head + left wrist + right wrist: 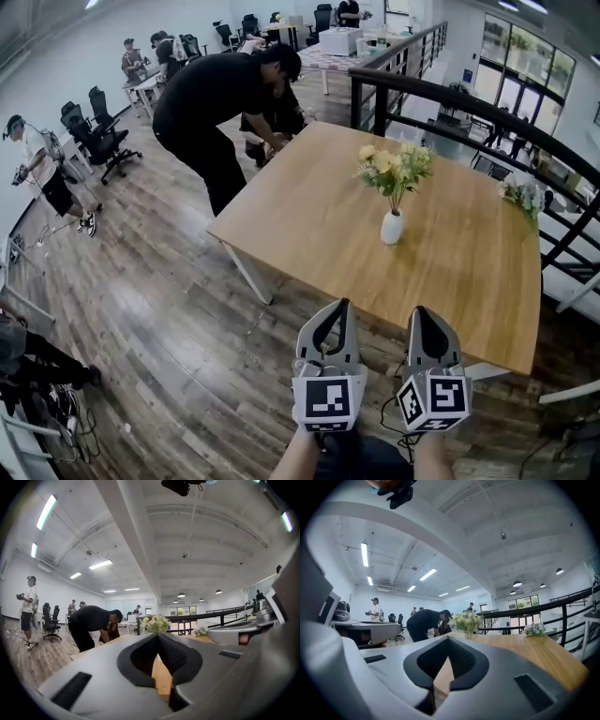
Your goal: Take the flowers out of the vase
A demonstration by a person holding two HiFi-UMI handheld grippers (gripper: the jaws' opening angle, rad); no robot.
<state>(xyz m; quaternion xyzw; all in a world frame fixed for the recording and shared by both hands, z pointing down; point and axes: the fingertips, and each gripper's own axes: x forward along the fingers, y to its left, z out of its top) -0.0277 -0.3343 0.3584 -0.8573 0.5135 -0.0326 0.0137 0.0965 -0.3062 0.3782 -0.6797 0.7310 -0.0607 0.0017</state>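
Observation:
A small white vase [393,228] stands upright near the middle of the wooden table [309,220]. It holds a bunch of yellow and white flowers [396,167] with green leaves. Both grippers hover side by side over the floor, short of the table's near edge and well apart from the vase. My left gripper [342,304] has its jaws together with nothing between them. My right gripper [418,311] is likewise shut and empty. The flowers [156,623] rise just above the left gripper's tips [157,634] in the left gripper view. The right gripper view has the flowers [465,619] slightly right of the tips [448,638].
A second small bunch of pale flowers [523,195] lies at the table's right edge by the black railing [487,108]. A person in black [220,103] bends over the table's far left corner. Office chairs [101,136] and other people stand at the left.

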